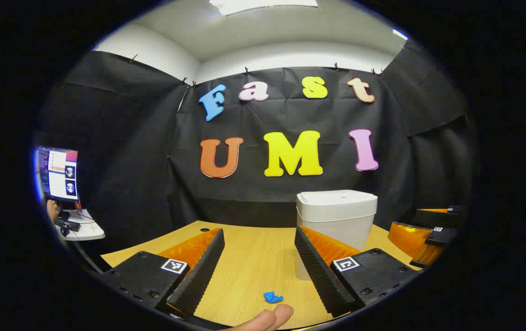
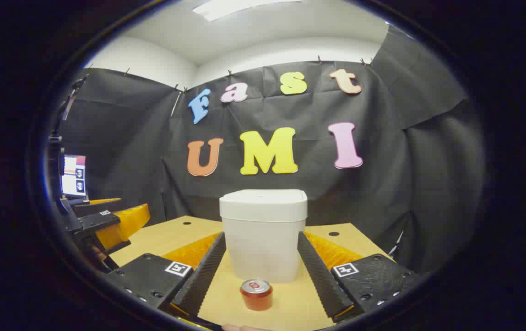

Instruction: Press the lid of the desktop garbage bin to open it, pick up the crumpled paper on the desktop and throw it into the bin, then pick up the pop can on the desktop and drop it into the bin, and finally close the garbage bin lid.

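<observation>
Bench (image 2: 171, 236) of pale wood carries everything here: one white desktop garbage bin (image 2: 263, 234), one red pop can (image 2: 256, 294) and one small blue crumpled paper (image 1: 273, 297). The bin stands upright toward the far edge of the bench with its lid (image 2: 263, 198) down, so the opening press looks not yet made. In the right gripper view the bin sits dead ahead, framed between the spread fingers of the right claw (image 2: 258, 271), which hangs open and empty; the can stands upright just in front of the bin, between those fingers near the bench's near edge. In the left gripper view the left claw (image 1: 256, 266) is likewise open and holds nothing, with the bin ahead and off to its right; the paper lies low between its fingers, close to the near edge. The right claw appears the better lined up for pressing the lid, needing mainly to rise and advance.
</observation>
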Motion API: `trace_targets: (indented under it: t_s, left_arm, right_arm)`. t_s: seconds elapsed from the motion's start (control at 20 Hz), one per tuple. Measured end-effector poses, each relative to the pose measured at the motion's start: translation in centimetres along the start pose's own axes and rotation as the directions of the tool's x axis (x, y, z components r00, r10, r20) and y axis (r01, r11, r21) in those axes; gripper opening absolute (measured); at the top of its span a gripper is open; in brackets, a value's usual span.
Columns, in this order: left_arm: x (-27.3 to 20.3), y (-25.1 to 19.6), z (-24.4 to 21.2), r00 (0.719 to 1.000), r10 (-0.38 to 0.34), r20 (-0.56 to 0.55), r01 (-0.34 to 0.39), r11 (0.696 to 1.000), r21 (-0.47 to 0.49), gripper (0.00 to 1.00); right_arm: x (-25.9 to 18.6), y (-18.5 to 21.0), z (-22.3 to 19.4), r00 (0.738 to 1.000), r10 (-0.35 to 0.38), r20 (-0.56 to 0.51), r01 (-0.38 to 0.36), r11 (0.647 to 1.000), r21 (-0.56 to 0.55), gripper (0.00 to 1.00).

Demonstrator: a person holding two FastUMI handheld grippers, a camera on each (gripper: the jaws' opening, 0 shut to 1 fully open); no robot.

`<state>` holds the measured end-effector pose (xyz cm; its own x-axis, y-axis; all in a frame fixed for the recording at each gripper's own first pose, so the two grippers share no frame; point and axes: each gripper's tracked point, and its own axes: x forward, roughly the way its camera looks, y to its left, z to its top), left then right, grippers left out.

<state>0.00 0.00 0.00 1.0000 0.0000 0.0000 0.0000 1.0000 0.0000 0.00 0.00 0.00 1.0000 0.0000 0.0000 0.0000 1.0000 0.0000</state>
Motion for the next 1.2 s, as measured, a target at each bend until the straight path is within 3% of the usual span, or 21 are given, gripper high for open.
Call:
trace_targets:
  t_s: [0.45, 0.75, 1.2]
  left_arm:
    - [0.3, -1.8, -1.0, 0.998, -0.064, -0.021, 0.065, 0.998, 0.025, 0.99]
    - [0.5, -2.3, -1.7, 0.997, -0.061, -0.035, 0.063, 0.997, 0.053, 0.99]
    - [0.5, -1.7, -1.3, 0.999, -0.036, -0.01, 0.037, 0.997, 0.073, 0.99]
  right_arm:
    - [-0.2, -0.9, 0.6, 1.0, -0.02, 0.019, 0.02, 1.0, 0.006, 0.95]
    - [-0.4, -1.1, 0.8, 1.0, -0.016, 0.019, 0.016, 1.0, 0.0, 0.94]
    - [-0.2, -2.5, 1.1, 0.997, -0.066, 0.038, 0.066, 0.998, -0.023, 0.95]
